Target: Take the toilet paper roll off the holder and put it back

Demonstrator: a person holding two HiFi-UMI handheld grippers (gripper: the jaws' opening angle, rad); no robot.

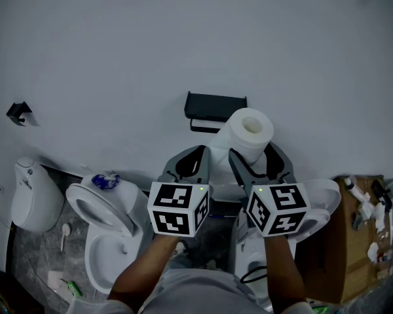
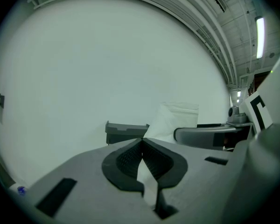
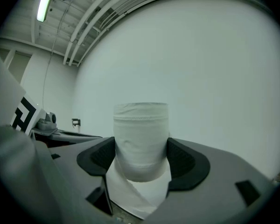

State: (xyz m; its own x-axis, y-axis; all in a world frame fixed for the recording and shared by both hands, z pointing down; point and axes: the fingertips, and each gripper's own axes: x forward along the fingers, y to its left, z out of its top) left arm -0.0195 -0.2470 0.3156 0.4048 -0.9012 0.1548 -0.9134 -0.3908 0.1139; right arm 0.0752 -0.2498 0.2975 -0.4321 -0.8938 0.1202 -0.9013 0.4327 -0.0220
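Note:
The white toilet paper roll (image 1: 247, 135) is off the black wall holder (image 1: 215, 110) and sits just below and right of it, upright with its core hole facing up. My right gripper (image 1: 257, 157) is shut on the roll (image 3: 141, 139), one pad on each side. My left gripper (image 1: 195, 159) is shut on the roll's loose paper tail (image 2: 147, 181), a thin sheet pinched between the pads. In the left gripper view the holder (image 2: 126, 132) shows on the wall behind the jaws, with the roll (image 2: 175, 120) to its right.
A plain white wall fills the background. Below are an open toilet (image 1: 108, 221) at the left, a white tank (image 1: 33, 198) beside it, another toilet bowl (image 1: 318, 208) at the right and a cardboard box (image 1: 340, 254). A small black hook (image 1: 18, 113) is on the wall at the left.

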